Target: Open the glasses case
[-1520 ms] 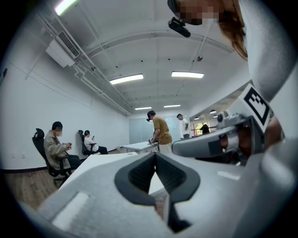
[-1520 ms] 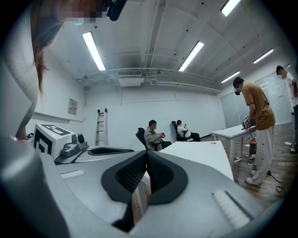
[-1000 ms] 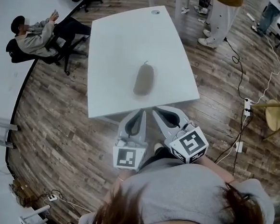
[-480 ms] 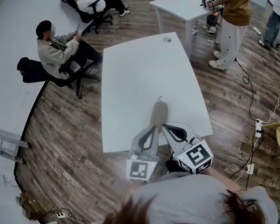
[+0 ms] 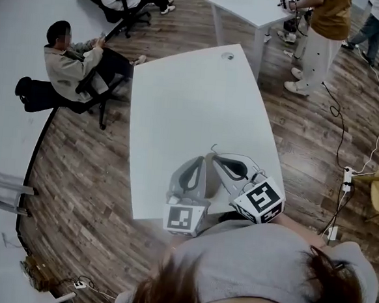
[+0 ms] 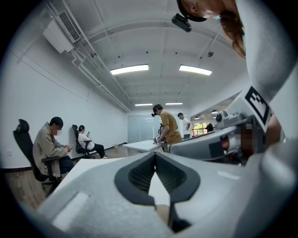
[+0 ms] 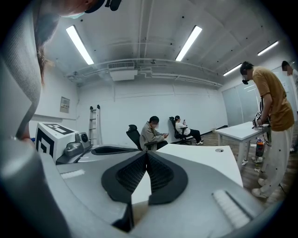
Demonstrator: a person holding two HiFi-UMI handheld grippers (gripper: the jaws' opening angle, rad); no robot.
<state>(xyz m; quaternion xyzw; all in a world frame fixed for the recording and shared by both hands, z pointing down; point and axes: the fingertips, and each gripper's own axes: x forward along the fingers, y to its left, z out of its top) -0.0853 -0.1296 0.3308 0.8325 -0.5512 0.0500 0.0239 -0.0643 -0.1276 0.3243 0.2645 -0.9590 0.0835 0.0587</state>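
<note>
With the head view looking steeply down, both grippers sit side by side over the near end of the white table (image 5: 180,101), low centre of frame: left gripper (image 5: 199,159), right gripper (image 5: 217,157).

Glasses case (image 5: 208,171): only a narrow grey-brown strip shows between the two gripper bodies, the rest is covered. Whether it is open or closed cannot be told.

Left gripper view: jaws clenched, dark pads meeting at the tips, nothing gripped. A tan patch of the case's colour shows low in frame behind the pads. The right gripper's body crosses the right of frame.

Right gripper view: jaws likewise clenched and empty, with the same tan patch at bottom centre. The left gripper's marker cube (image 7: 49,139) sits at far left.

Only the right gripper view shows a ladder (image 7: 93,122) against the back wall. Only the head view shows the wood floor (image 5: 90,172).

Seated person (image 5: 69,63) at upper left of the head view, visible in all three views. Standing person in an ochre shirt (image 5: 329,21) at upper right.
</note>
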